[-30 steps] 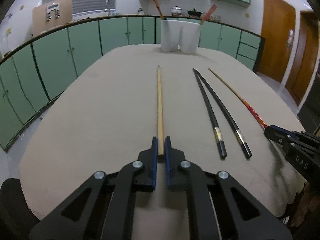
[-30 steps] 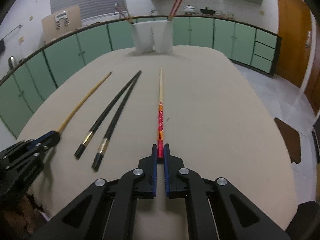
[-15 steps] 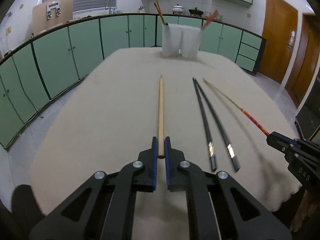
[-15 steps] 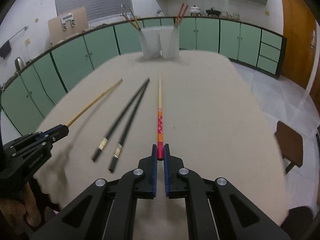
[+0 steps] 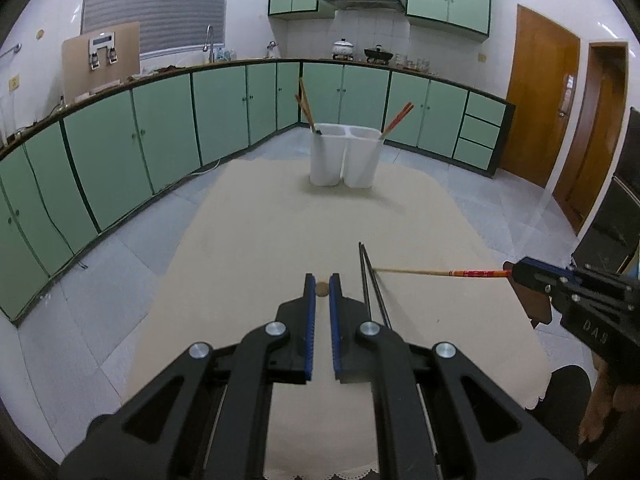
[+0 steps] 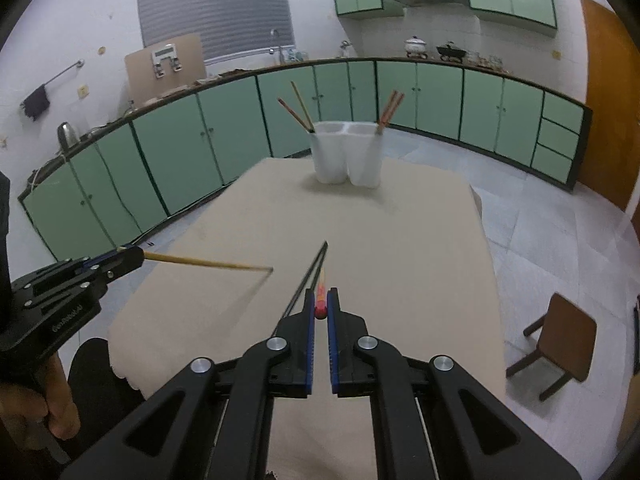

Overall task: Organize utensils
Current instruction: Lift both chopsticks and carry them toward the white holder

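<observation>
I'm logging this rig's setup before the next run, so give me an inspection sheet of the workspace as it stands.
Surface: table under a beige cloth with a scalloped near edge.
Job's things: white two-compartment holder at the far end, chopsticks in both compartments; black chopstick pair lying on the cloth; plain wooden chopstick and red-patterned chopstick lifted off it.
Clutter: nothing seen.
Grippers: left gripper shut on the plain wooden chopstick; right gripper shut on the red-patterned chopstick.
Cables: a thin cord on the floor by the cabinets.
Surroundings: green kitchen cabinets, wooden door, small wooden stool.
</observation>
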`<state>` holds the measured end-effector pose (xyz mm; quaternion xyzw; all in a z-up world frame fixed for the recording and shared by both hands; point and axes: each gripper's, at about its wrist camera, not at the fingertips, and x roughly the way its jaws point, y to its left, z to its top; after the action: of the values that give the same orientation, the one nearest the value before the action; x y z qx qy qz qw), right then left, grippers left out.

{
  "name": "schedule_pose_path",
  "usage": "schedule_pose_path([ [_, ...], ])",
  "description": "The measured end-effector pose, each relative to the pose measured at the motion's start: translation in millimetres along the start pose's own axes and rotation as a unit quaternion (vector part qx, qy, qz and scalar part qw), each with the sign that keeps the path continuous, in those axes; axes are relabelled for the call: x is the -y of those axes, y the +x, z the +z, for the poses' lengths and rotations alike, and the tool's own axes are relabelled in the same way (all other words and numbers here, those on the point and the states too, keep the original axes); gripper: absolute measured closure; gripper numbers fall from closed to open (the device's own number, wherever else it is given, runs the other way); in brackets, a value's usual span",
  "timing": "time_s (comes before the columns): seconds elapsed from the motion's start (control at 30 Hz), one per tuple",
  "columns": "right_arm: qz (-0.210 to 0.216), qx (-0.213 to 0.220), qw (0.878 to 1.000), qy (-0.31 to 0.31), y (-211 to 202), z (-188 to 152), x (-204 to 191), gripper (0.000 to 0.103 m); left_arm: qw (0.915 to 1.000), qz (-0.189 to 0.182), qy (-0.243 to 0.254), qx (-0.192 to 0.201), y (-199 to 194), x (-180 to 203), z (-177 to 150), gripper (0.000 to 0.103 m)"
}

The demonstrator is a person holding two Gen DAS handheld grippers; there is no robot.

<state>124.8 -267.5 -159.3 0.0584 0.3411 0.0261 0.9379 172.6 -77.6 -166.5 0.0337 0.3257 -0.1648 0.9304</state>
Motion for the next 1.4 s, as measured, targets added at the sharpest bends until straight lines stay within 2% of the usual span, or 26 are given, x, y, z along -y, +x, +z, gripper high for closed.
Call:
schedule_pose_path([
  [0.4,0.011,-0.030,0.998,-0.058,-0.1,50.2,-6.3,0.097,0.9992,-0.032,0.007,-0.022,2.7,-11.6,27.1,0.097],
  [0.63,0.018,-0.044,0.997,-0.066,12.1,74.4,-3.7,0.097,0.9974,-0.057,0.005,-0.043,12.5,-19.0,45.5,0.097],
  [1.13,0.041,-0.086,0.993,-0.065,46.3,127.5,4.2,0.097,0.9951,-0.068,0.037,-0.061,37.9,-17.3,103.8,0.097],
  [1.4,0.035,-0.092,0.993,-0.065,42.7,147.9,9.9,0.097,0.9948,-0.068,0.043,-0.063,42.1,-22.4,128.3,0.097],
])
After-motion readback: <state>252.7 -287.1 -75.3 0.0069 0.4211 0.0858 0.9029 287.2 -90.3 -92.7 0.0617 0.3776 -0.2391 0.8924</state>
